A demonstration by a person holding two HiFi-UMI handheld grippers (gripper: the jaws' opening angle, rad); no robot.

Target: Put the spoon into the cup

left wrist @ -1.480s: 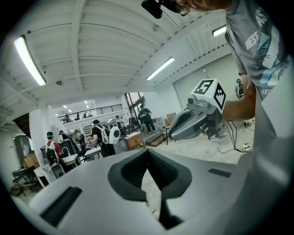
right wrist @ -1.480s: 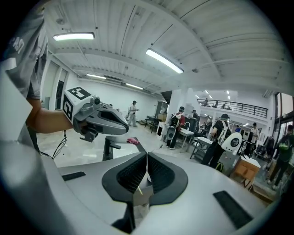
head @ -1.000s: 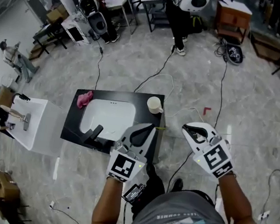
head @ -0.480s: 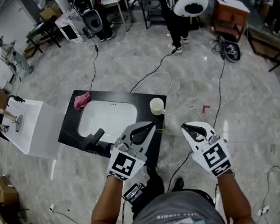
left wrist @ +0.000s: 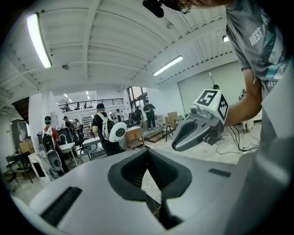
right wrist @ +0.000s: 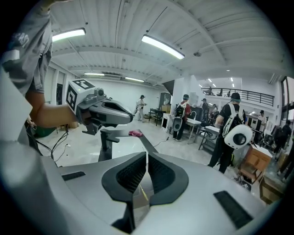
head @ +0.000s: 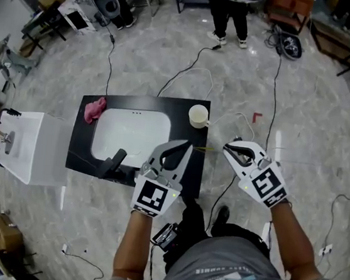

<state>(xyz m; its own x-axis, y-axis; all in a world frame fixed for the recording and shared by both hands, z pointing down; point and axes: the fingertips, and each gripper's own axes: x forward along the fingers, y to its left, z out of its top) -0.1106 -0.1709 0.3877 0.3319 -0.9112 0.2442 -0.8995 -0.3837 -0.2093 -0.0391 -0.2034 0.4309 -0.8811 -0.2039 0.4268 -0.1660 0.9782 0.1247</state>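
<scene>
Counter: a black countertop (head: 179, 108) fills the middle-left of the head view, standing on a pale marbled floor.
Sink basin: a white rectangular basin (head: 128, 137) is sunk into the counter's middle. Its inside shows plain white.
Left gripper: the left gripper (head: 189, 146) hovers over the counter's lower right part, with its tip pointing to the upper right. In the left gripper view its fingertips meet, and only floor shows through the wedge-shaped gap behind them.
Right gripper: the right gripper (head: 226, 147) is held over the floor just right of the counter, with its tip pointing left. In the right gripper view its jaws are closed tip to tip, leaving only a narrow slit behind the tips.
Cup: a cream cup (head: 198, 115) stands upright at the counter's upper right corner, above both gripper tips in the frame and apart from them. Its inside looks plain and pale, but it is too small to tell what it holds.
Faucet: a black faucet (head: 113, 162) stands at the basin's lower left edge.
Cloth: a pink cloth (head: 94, 108) lies bunched at the counter's upper left corner.
Spoon: a thin yellowish sliver (head: 204, 149) lies across the counter's right edge. It sits between the two gripper tips and below the cup. It is too small to tell whether it is the spoon, and neither gripper touches it.
</scene>
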